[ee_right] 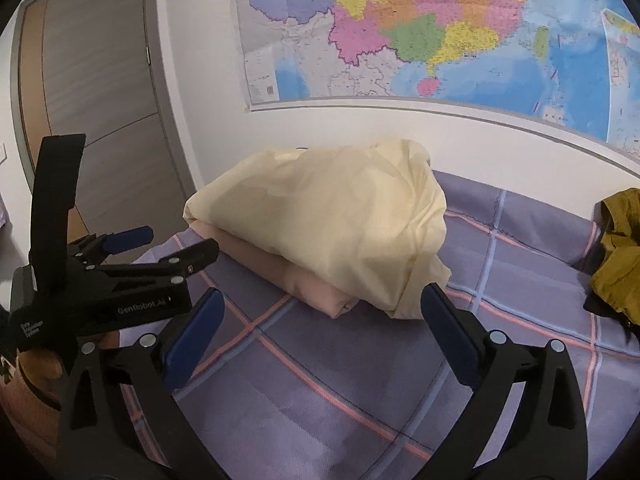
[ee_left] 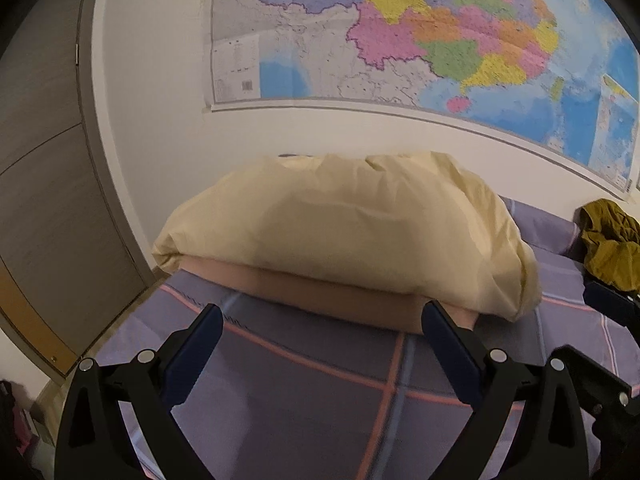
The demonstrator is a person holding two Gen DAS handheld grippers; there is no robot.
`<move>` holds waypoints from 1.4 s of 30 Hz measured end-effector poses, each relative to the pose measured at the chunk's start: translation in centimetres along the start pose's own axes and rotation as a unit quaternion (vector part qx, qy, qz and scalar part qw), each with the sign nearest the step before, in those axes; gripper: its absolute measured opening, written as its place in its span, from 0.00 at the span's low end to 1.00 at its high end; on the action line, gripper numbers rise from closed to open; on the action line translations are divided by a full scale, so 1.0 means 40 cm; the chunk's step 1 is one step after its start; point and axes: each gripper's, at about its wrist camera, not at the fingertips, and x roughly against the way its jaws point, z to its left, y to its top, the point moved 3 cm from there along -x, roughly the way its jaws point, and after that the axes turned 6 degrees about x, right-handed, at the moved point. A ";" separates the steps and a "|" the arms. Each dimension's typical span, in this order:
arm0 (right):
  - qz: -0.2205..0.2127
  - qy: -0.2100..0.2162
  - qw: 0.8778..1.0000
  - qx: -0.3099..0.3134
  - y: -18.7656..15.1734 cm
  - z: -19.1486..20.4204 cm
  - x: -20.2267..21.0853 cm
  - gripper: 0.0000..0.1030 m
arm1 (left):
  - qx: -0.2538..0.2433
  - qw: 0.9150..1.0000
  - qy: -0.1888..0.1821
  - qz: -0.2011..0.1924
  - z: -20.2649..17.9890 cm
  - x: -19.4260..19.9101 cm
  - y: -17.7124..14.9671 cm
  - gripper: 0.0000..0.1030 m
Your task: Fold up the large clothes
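A folded pale yellow garment (ee_left: 344, 224) lies on top of a folded pink garment (ee_left: 340, 296) at the far end of a purple plaid bed; the stack also shows in the right wrist view (ee_right: 324, 216), with the pink layer (ee_right: 308, 284) under it. My left gripper (ee_left: 322, 314) is open and empty, just in front of the pink edge. My right gripper (ee_right: 320, 300) is open and empty, close before the stack. The left gripper (ee_right: 172, 248) also shows at the left of the right wrist view, open. An olive crumpled garment (ee_left: 608, 244) lies at the right, also visible in the right wrist view (ee_right: 620, 256).
The purple plaid bedsheet (ee_right: 360, 380) covers the bed. A white wall with a large coloured map (ee_left: 420, 32) stands behind. A grey-brown door (ee_right: 100, 100) is at the left, past the bed's edge.
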 end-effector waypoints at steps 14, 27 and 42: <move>-0.004 0.005 1.000 -0.009 -0.025 -0.004 0.041 0.95 | -0.002 1.000 0.007 -0.010 -0.014 0.045 -0.022 0.93; 0.000 0.011 1.000 -0.007 -0.038 0.009 0.057 0.95 | -0.009 1.000 0.011 -0.013 -0.024 0.060 -0.041 0.93; -0.003 0.012 1.000 -0.010 -0.035 0.007 0.071 0.95 | -0.011 1.000 0.012 -0.019 -0.022 0.074 -0.043 0.93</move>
